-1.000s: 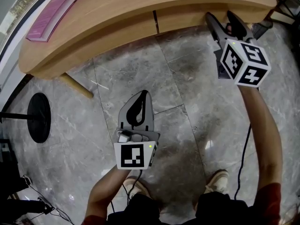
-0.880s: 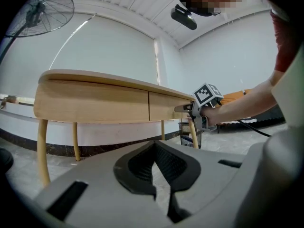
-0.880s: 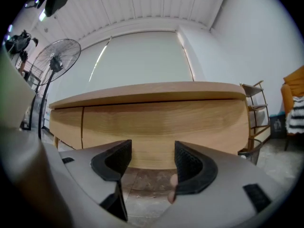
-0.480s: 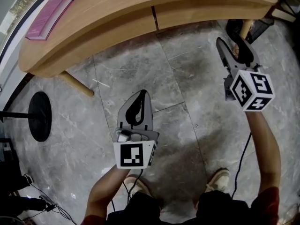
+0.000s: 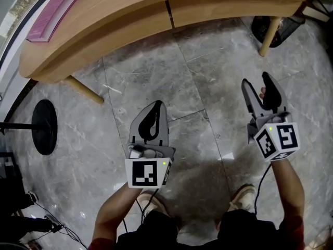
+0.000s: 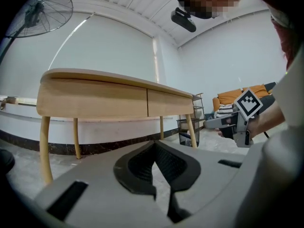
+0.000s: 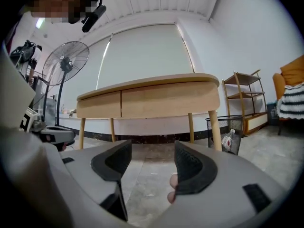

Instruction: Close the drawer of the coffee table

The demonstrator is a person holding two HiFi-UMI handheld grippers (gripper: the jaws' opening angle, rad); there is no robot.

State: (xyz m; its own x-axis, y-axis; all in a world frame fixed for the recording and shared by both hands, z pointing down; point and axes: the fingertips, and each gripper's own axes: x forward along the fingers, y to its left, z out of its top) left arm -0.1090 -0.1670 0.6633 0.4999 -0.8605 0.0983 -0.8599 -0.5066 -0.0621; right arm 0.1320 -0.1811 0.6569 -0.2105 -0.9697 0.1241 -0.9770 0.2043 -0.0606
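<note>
The wooden coffee table (image 5: pixel 130 20) curves across the top of the head view. Its right drawer front (image 5: pixel 229 7) lies flush with the left one beside it. My right gripper (image 5: pixel 256 82) hangs over the stone floor, well back from the table, open with nothing between its jaws. In the right gripper view the right gripper (image 7: pixel 152 148) faces the table (image 7: pixel 156 96) from a distance. My left gripper (image 5: pixel 156 105) is held low at the middle, shut and empty. The left gripper (image 6: pixel 154 144) shows its tips meeting, with the drawer front (image 6: pixel 168 103) beyond it.
A pink book (image 5: pixel 57 12) lies on the table's far left. A fan's black round base (image 5: pixel 43 127) stands on the floor at the left. A black wire bin (image 7: pixel 223 132) sits by the table's right leg, with a shelf unit (image 7: pixel 247 99) behind it.
My right gripper has drawn back from the drawer front, down and toward the person. The left gripper has stayed in place.
</note>
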